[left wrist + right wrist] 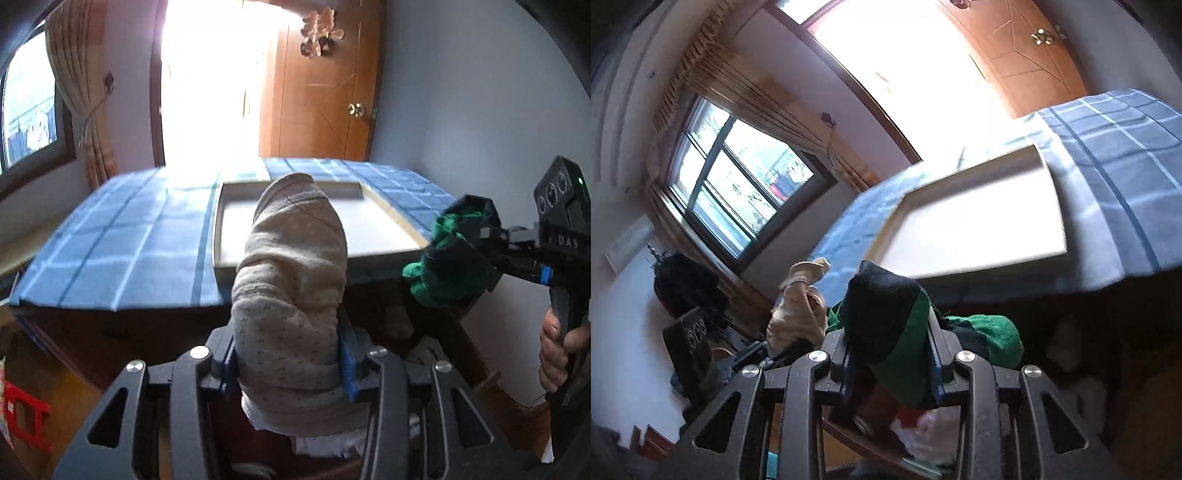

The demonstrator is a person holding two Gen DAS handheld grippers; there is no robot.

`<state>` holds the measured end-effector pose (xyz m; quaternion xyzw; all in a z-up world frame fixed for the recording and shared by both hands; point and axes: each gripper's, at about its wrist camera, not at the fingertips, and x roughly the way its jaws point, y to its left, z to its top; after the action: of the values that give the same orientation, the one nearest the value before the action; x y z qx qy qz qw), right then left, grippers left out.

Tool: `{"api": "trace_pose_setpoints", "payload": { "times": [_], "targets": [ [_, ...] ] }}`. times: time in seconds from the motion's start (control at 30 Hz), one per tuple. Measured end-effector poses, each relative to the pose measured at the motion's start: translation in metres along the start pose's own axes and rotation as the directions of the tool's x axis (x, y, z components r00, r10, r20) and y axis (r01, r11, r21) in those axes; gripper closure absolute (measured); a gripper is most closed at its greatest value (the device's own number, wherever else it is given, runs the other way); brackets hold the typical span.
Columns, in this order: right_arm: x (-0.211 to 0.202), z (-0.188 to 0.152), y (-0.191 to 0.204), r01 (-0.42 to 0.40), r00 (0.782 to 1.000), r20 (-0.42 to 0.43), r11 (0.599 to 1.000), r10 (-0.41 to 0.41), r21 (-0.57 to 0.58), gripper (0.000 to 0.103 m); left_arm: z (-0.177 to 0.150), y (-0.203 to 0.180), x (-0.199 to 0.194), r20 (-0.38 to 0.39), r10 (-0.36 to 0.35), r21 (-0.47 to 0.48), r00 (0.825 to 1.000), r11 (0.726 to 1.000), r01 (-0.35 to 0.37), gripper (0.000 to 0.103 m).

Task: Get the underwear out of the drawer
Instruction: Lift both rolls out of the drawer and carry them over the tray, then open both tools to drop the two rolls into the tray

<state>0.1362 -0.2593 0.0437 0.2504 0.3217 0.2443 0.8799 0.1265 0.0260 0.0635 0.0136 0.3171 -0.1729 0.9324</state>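
Observation:
In the left wrist view my left gripper is shut on a rolled beige dotted underwear, which stands up between the blue pads. To its right, my right gripper is shut on a green and black underwear, with a person's hand on its handle. The right wrist view shows the green and black underwear pinched in my right gripper. My left gripper with the beige underwear is at the left. Below lies the open drawer with white and red clothes.
A table under a blue checked cloth stands just ahead and bears a shallow white tray. The same white tray and blue checked cloth fill the right wrist view. Behind are a wooden door, a bright doorway and a curtained window.

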Motion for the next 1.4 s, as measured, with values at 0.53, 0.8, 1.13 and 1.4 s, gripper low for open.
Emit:
{"api": "trace_pose_setpoints", "payload": {
  "times": [0.53, 0.8, 1.13, 1.4],
  "targets": [
    [0.107, 0.097, -0.025, -0.088, 0.996, 0.032, 0.949, 0.082, 0.302, 0.069, 0.089, 0.014, 0.09, 0.077, 0.116, 0.019, 0.99, 0.993, -0.118, 0.06],
    [0.187, 0.124, -0.068, 0.016, 1.0, -0.031, 0.877, -0.001, 0.481, 0.069, 0.106, 0.032, 0.16, -0.032, 0.13, -0.009, 0.991, 0.991, -0.131, 0.06],
    [0.24, 0.151, -0.078, 0.143, 0.99, -0.08, 0.854, -0.119, 0.5, 0.069, 0.121, 0.047, 0.203, -0.118, 0.168, -0.011, 0.979, 0.985, -0.171, 0.06],
    [0.256, 0.16, -0.092, 0.174, 0.984, -0.055, 0.855, -0.169, 0.488, 0.061, 0.128, 0.057, 0.225, -0.161, 0.198, -0.023, 0.967, 0.979, -0.204, 0.05]
  ]
}}
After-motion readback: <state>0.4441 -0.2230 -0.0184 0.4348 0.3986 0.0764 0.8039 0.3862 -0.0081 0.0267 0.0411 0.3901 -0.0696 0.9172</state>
